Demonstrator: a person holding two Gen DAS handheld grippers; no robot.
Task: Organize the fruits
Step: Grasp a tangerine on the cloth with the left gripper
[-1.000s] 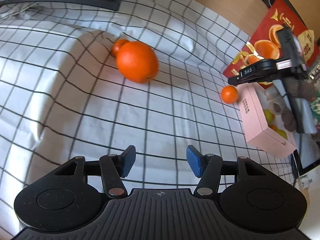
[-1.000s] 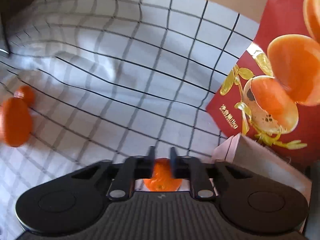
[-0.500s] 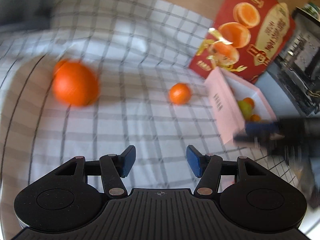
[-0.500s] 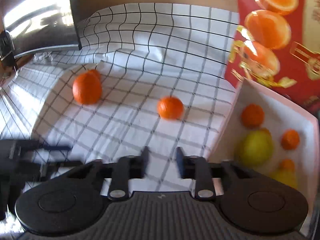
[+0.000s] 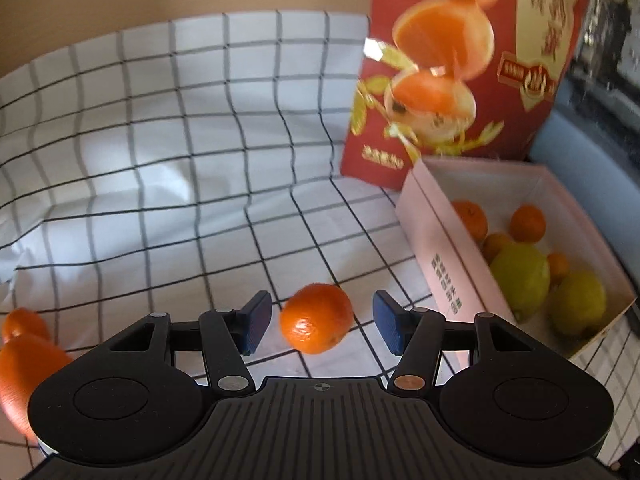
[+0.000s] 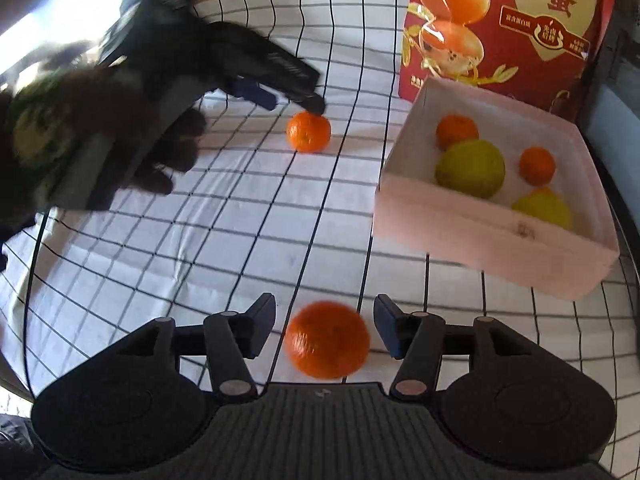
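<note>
Left tool spread, small mandarin between its pads, untouched. Right tool spread around larger orange on checked cloth. Pink box to the right held lemons and mandarins; red carton stood behind

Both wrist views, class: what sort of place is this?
Probably a home table: a checked tablecloth, a pink box of oranges and yellow-green fruit, and a red printed food package standing behind it.
</note>
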